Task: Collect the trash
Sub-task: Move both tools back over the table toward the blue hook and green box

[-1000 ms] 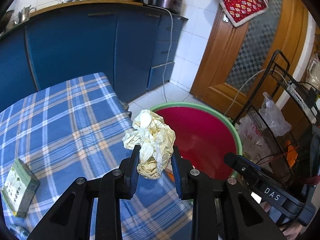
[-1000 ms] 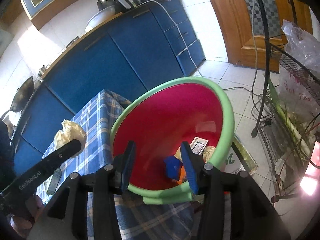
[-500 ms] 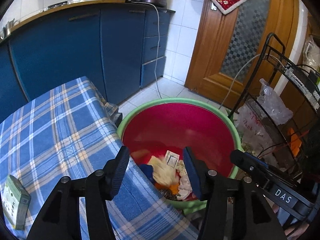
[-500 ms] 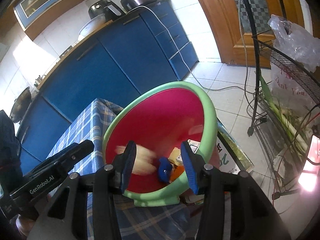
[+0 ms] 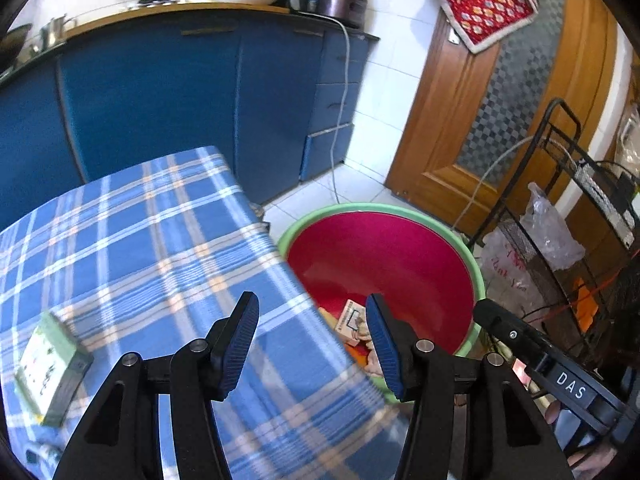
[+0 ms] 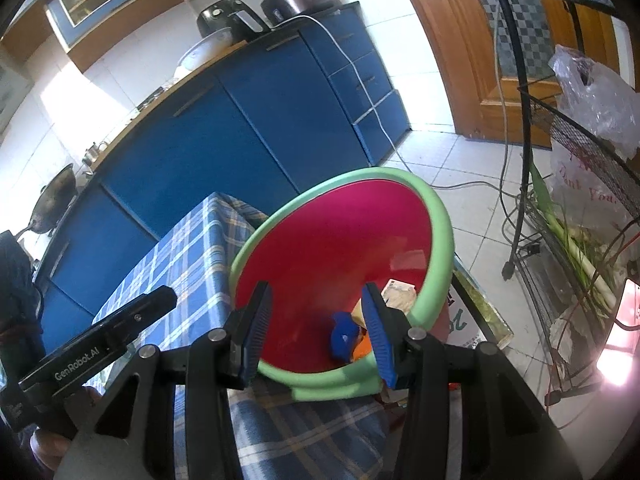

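Risk is judged to centre on the round red plastic basin with the pale green rim (image 6: 434, 216), which is seen tilted toward the worktop's edge just beyond the blue plaid tablecloth (image 5: 152, 248); what supports it cannot be told, and a knock from either tool could tip it and spill the collected trash (image 5: 352, 322) onto the tiled floor (image 6: 460, 168). A further hazard is judged in the small green-and-white printed carton (image 5: 50, 364) lying on the cloth at the near left: if it is approached too steeply, it may be pushed toward the table edge rather than gripped. The left gripper (image 5: 312, 342) is seen with its blue-padded fingers (image 5: 240, 340) wide apart and nothing held between them, poised over the cloth's right-hand edge. The right gripper (image 6: 316, 332) is likewise seen with fingers apart and nothing held, its fingers framing the near rim of the basin. The discarded items, among them a printed card, a blue scrap and an orange piece, are seen lying at the bottom of the basin, beyond and below both sets of fingers. The carton is judged the next piece to be collected; it lies well to the left of the left fingers.
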A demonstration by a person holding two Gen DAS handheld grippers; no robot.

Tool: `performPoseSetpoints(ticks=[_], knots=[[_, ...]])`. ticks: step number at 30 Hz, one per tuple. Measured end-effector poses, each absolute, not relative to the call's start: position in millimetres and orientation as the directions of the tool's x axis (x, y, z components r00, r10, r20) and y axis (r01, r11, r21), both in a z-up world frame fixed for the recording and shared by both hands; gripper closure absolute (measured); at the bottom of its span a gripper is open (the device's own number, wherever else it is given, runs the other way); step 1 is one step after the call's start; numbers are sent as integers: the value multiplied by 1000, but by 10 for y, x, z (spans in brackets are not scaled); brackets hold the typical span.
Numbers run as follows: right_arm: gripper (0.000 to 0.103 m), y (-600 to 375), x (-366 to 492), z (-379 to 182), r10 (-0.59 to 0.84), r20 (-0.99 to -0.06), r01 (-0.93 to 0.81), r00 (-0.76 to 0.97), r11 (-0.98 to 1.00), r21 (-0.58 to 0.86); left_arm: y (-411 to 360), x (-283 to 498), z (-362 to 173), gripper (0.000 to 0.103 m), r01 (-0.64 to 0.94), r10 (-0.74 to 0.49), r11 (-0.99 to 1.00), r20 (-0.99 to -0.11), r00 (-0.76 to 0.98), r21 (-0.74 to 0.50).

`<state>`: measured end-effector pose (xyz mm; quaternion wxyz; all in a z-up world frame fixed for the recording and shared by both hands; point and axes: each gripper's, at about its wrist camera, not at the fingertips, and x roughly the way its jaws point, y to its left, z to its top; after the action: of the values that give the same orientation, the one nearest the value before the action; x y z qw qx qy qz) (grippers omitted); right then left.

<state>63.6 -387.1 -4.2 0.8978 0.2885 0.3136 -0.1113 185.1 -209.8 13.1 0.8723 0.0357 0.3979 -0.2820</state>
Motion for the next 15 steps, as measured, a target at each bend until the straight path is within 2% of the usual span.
performPoseSetpoints(ticks=[15], knots=[[50, -3474, 602, 140, 31, -613, 301, 789, 851, 430, -1221, 1649, 246, 45, 379, -380, 910, -705, 599, -168]])
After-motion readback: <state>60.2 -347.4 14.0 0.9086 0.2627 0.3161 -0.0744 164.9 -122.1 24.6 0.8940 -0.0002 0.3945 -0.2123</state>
